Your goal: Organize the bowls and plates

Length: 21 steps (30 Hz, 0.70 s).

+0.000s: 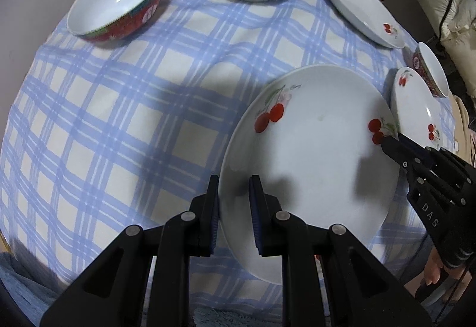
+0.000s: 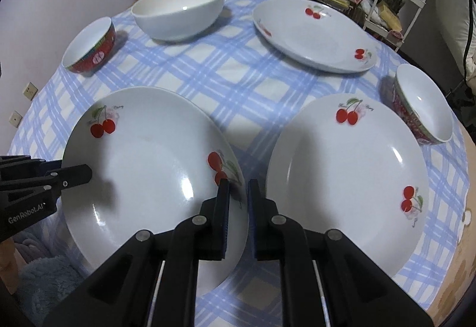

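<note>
The left gripper (image 1: 234,196) is clamping the near-left rim of a white ceramic cherry-printed plate (image 1: 312,154), one finger under the rim, one over. The right gripper (image 2: 238,196) is pinching the opposite rim of this same plate (image 2: 148,166). The plate is sitting low over the blue-and-white checked tablecloth (image 1: 119,124). Just beside it on the right a second white cherry plate (image 2: 351,172) is resting flat. Beyond, a third cherry plate (image 2: 312,35), a plain white deep bowl (image 2: 178,14) and two red-patterned bowls (image 2: 89,47) (image 2: 422,106) are standing apart.
</note>
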Available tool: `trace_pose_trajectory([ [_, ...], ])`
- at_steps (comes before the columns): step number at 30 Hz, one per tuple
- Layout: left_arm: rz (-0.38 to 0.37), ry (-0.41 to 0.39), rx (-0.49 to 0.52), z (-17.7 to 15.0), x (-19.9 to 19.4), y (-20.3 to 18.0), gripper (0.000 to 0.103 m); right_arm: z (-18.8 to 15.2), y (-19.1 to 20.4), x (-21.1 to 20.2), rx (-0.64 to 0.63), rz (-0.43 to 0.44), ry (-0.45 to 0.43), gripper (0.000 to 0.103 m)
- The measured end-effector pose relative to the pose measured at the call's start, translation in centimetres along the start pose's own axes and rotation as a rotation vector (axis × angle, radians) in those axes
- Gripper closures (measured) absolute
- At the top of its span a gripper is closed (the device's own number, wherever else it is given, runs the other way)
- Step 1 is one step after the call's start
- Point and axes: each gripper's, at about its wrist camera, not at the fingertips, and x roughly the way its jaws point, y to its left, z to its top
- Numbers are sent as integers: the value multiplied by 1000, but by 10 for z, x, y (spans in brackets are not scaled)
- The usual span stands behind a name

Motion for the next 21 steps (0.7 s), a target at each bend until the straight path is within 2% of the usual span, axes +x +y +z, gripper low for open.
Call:
trace_pose_trajectory([
  [7, 8, 24, -6, -1, 10, -3, 83, -2, 3, 5, -20, -16, 18, 90],
  [16, -17, 33, -53, 2, 12, 4, 83, -1, 3, 7, -28, -29, 26, 90],
  [19, -7, 26, -66, -1, 6, 9, 83, 1, -1, 0, -1, 6, 18, 90],
  [21, 29, 11, -70, -4, -1, 14, 83, 3, -4, -9, 17, 31, 0, 90],
])
